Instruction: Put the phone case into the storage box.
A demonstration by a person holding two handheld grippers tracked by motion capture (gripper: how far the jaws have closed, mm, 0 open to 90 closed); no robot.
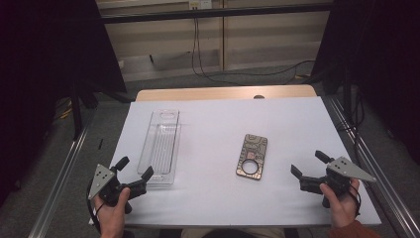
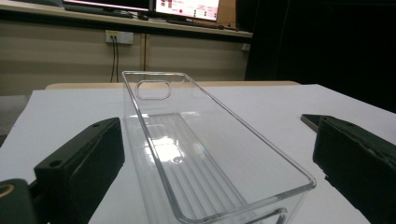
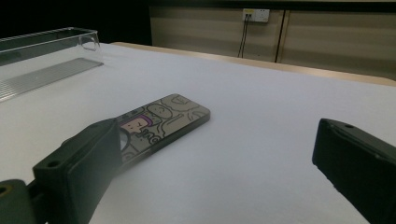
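Both tongs gape, holding nothing — left tongs [image 1: 134,170] just near of the clear tray [image 1: 159,148], right tongs [image 1: 310,164] right of the phone case [image 1: 252,156].

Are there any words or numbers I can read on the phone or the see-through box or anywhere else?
No, nothing reads as a word or number.
Phone: cartoon doodles on its back, no clear letters.
Clear tray: no label or print.
Screens behind the table: bright blocks with text, too small and blurred to read.
Both grippers, left and right: no marking to read.
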